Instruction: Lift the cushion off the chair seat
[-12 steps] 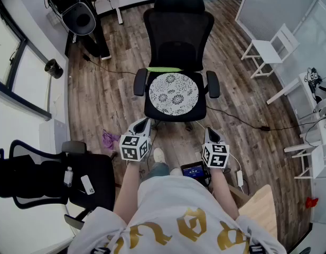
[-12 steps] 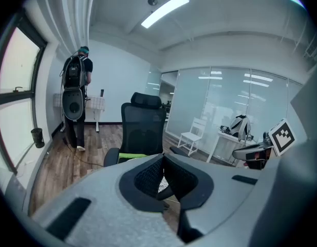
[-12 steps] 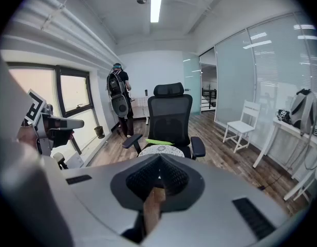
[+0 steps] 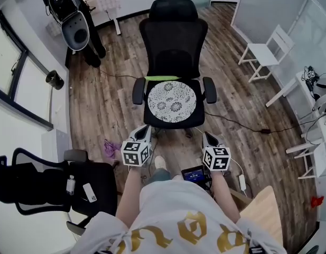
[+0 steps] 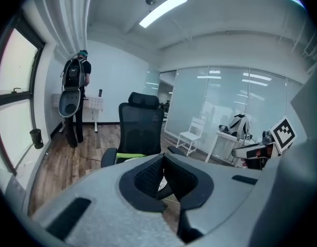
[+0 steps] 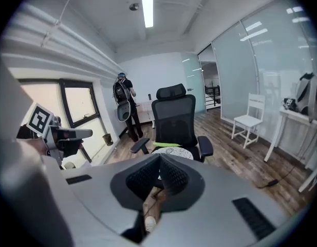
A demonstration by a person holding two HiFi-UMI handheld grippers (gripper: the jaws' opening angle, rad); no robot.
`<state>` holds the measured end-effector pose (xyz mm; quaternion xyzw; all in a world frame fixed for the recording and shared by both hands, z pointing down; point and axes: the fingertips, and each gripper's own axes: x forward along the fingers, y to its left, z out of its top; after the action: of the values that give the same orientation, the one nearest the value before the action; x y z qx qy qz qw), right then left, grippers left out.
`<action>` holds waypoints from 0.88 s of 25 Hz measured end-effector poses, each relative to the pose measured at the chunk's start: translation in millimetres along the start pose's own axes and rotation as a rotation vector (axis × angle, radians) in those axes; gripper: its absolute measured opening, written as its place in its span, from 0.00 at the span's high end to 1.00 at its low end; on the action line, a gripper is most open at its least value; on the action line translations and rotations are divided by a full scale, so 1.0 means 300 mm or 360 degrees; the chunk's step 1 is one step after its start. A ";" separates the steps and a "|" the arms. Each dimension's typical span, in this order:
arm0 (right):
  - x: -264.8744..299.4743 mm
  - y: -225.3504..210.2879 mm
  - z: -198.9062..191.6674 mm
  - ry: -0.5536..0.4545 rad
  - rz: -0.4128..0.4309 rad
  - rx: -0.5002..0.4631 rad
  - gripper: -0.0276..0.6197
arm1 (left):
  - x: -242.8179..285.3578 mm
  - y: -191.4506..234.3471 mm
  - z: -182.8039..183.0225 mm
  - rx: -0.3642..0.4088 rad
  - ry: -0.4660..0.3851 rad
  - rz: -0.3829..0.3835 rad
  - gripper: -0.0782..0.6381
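Observation:
A round white patterned cushion [image 4: 171, 101] lies flat on the seat of a black office chair [image 4: 173, 41], with a green strip [image 4: 161, 78] behind it. My left gripper [image 4: 143, 128] and right gripper [image 4: 207, 136] are both shut and empty, held short of the seat's front edge and apart from it. In the left gripper view the jaws [image 5: 163, 161] meet and hide most of the seat, with the chair back [image 5: 142, 127] above them. In the right gripper view the cushion [image 6: 173, 152] shows just above the shut jaws [image 6: 159, 161].
A second black chair [image 4: 52, 187] stands at the lower left. A white chair [image 4: 268, 49] and white desks [image 4: 310, 89] line the right side. A person with a backpack [image 4: 73, 15] stands at the back left. A cable [image 4: 242, 126] and a purple scrap [image 4: 109, 144] lie on the wooden floor.
The chair sits slightly higher in the head view and the grippers slightly lower. Both grippers stay shut and empty.

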<state>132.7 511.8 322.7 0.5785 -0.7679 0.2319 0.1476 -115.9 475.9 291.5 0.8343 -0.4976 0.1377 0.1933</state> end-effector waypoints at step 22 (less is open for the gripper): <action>0.250 -0.142 0.013 0.0153 0.0005 0.0095 0.94 | 0.336 0.143 0.008 -0.0099 0.0142 -0.0048 0.88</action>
<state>152.1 438.7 364.4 0.5698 -0.7536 0.2823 0.1666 -106.5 377.9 339.9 0.8283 -0.4799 0.1565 0.2431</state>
